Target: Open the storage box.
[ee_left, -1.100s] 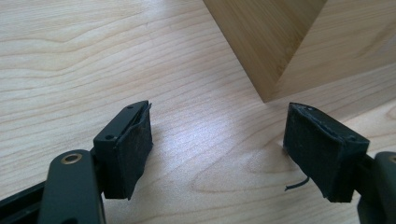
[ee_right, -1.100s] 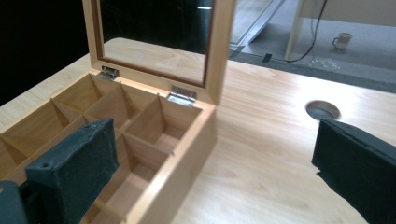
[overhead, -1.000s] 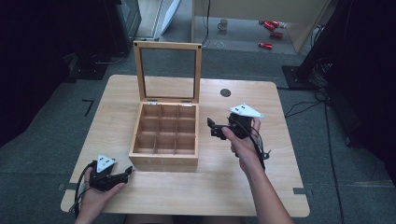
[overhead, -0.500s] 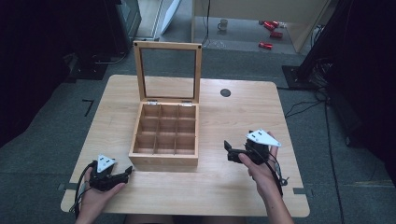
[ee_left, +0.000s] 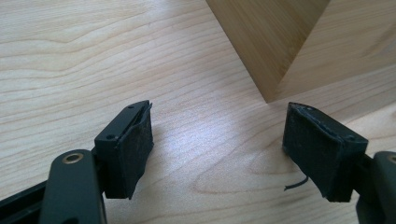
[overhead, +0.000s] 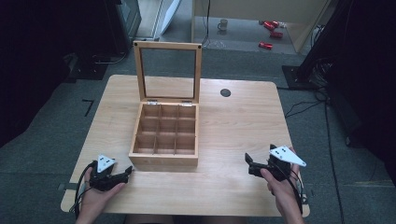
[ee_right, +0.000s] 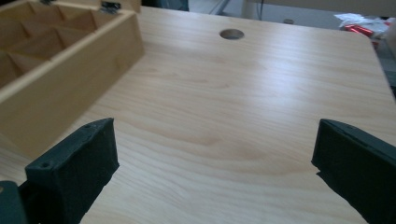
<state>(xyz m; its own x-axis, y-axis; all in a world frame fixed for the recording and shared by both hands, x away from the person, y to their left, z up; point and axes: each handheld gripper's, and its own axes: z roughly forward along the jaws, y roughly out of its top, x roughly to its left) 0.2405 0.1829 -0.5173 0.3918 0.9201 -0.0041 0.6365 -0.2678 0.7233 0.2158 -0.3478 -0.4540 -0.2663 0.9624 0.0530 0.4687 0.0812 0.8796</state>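
The open wooden compartment box [overhead: 164, 135] sits mid-table [overhead: 243, 121], lid upright at its far edge. The left gripper [overhead: 122, 176], fingers spread and empty, lies just beside its near-left corner; the right gripper [overhead: 249, 164], also spread, is well apart.

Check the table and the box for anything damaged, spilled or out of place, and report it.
Nothing stands out. The wooden box sits square on the table, lid upright, compartments empty. Left gripper and right gripper are open, holding nothing.
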